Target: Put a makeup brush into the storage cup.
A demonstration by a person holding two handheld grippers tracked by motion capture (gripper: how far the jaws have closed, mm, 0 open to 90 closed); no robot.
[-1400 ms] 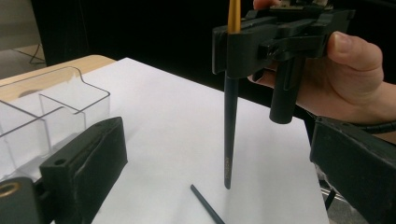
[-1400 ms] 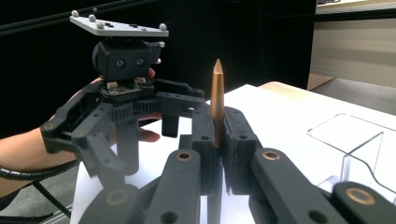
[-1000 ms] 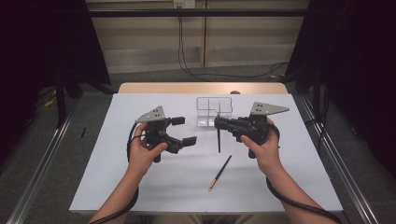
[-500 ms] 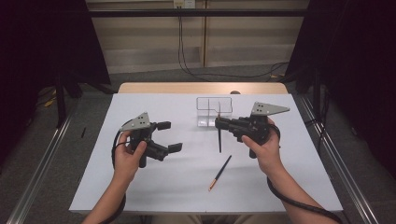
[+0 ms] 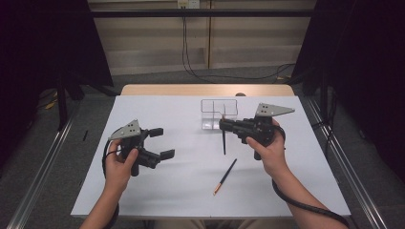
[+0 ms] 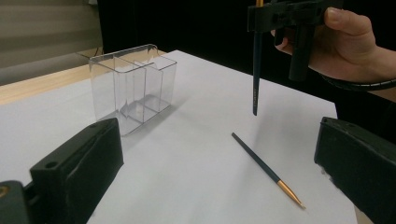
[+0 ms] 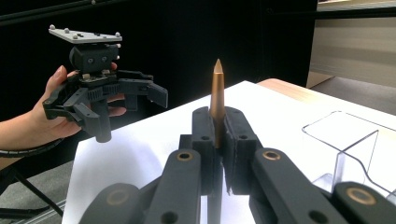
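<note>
My right gripper is shut on a dark pencil that hangs upright, its lower end above the table. In the right gripper view the jaws pinch its shaft and the gold pointed end sticks up. A second dark pencil with a gold tip lies flat on the white table, also seen in the left gripper view. My left gripper is open and holds nothing, left of both pencils. A clear divided box stands just behind the right gripper.
The left gripper view looks between its own wide jaws at the clear box, the hanging pencil and the right gripper. Dark curtains flank the table. A wooden edge runs along its far side.
My left gripper has moved left and nearer to the person, away from the clear box, still open. The right gripper and its pencil have kept still.
</note>
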